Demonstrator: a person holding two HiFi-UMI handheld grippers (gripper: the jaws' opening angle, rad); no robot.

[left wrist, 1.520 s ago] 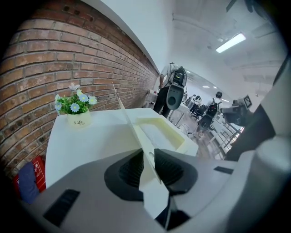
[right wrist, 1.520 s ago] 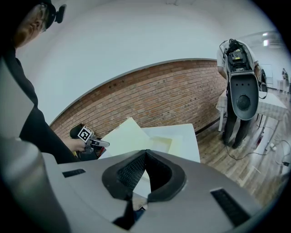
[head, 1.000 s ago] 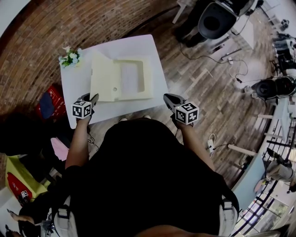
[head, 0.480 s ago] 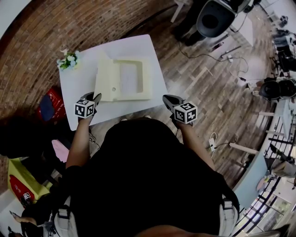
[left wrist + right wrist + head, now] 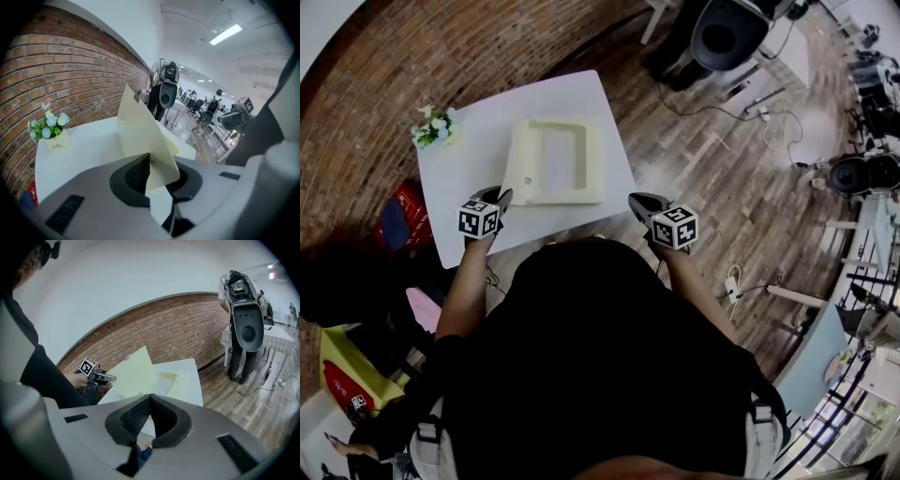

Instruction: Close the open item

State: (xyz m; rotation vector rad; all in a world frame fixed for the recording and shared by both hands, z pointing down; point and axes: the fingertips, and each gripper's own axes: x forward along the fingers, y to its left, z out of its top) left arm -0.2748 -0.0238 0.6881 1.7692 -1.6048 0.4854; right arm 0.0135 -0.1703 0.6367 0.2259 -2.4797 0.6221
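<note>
Two tongs in frame, one job item. Pale cream shallow rectangular box [image 5: 594, 159] sat on the white rectangular worktop [image 5: 467, 173], right of centre, tray recess facing up. Its flat cream lid [image 5: 522, 159] was joined along the box's left side and stood steeply, tilted, not down on the tray, so the box was not closed. A small round hole showed in the lid toward its near end.

Left tongs [image 5: 503, 195] were at the lid's near left corner. In the left gripper view the lid corner ran up between the two ribbed black pads, with both pads against the sheet: clenched on the lid. The jaws had just been closing in on it. The lid rose from the tongs toward the far side.

Right tongs [image 5: 635, 198] hung just beside the near right corner of the worktop, apart from the box. In the right gripper view the pads met tip to tip with nothing between them: clenched, empty.

Small white pot of blue-and-white flowers [image 5: 434, 127] stood on the far left corner of the worktop, well apart from the box. Red brick wall [image 5: 70, 65] ran along the left side. Brown wooden plank floor [image 5: 722, 197] lay to the right, and a black-and-white machine [image 5: 727, 33] stood on it at far right.
</note>
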